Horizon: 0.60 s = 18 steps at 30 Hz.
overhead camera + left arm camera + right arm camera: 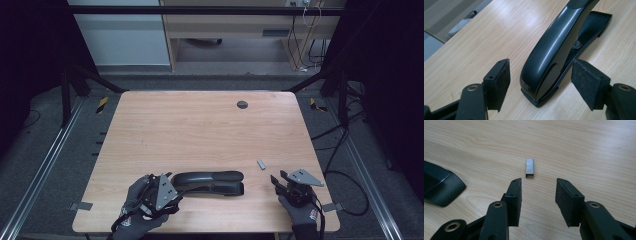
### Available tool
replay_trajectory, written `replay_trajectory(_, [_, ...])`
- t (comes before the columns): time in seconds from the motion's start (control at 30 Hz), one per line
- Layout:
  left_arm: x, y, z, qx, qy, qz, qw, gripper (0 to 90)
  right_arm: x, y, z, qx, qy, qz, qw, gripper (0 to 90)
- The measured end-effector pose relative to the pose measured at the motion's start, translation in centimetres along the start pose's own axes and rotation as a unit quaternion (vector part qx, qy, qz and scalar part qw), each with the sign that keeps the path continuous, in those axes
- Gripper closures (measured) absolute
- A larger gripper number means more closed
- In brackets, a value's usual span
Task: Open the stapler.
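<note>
Flanking glossy black stapler [554,47], left tongs [541,80] apart; right tongs [538,195] apart near metal staple strip [529,168]

A wooden table [200,130] carries a black stapler [212,182] and a staple strip [261,164].

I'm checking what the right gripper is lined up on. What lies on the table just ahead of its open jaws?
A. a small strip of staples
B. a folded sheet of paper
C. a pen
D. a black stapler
A: in the right gripper view the right gripper stands open, and the small metal strip of staples lies on the wooden table just beyond its pads, untouched.
</note>
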<state>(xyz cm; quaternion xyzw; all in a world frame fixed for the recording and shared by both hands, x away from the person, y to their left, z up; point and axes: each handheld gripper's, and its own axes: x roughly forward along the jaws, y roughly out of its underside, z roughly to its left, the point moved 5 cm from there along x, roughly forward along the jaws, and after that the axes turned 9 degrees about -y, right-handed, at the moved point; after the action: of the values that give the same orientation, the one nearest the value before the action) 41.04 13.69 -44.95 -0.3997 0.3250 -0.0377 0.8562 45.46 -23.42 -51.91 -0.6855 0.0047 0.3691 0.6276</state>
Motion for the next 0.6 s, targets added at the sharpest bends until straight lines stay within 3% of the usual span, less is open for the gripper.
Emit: replay_trajectory(0.6, [1.0, -2.2, -1.8, 0.047, 0.009, -0.004, 0.9989, 30.8, -0.1, 0.0, 0.1, 0.004, 0.000, -0.001, 1.0000, 56.9])
